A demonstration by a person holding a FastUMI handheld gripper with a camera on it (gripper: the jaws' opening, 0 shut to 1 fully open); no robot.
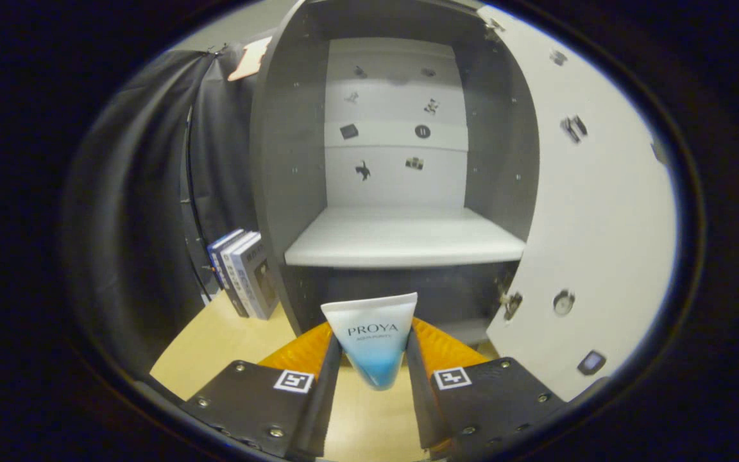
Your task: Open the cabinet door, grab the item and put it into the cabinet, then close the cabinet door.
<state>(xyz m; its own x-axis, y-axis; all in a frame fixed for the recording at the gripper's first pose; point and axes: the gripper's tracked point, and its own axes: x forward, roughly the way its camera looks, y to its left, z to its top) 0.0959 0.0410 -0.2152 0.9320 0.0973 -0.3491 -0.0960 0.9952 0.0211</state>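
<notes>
My gripper (pixel 374 350) is shut on a white and blue squeeze tube (pixel 373 340), which stands upright between the two fingers with its flat crimped end up. Straight ahead stands the grey cabinet (pixel 286 160) with its door (pixel 594 218) swung open to the right. A white shelf (pixel 401 240) inside the cabinet lies beyond and above the tube, with nothing on it. The white back panel behind the shelf carries several small dark stickers. A darker compartment sits under the shelf, right behind the tube.
Three books (pixel 244 273) stand upright against the cabinet's left side on the wooden tabletop (pixel 215 346). Black cloth (pixel 145 192) hangs to the left of them. The open door has a round knob (pixel 563 301) and hinges (pixel 509 305) near its lower inner edge.
</notes>
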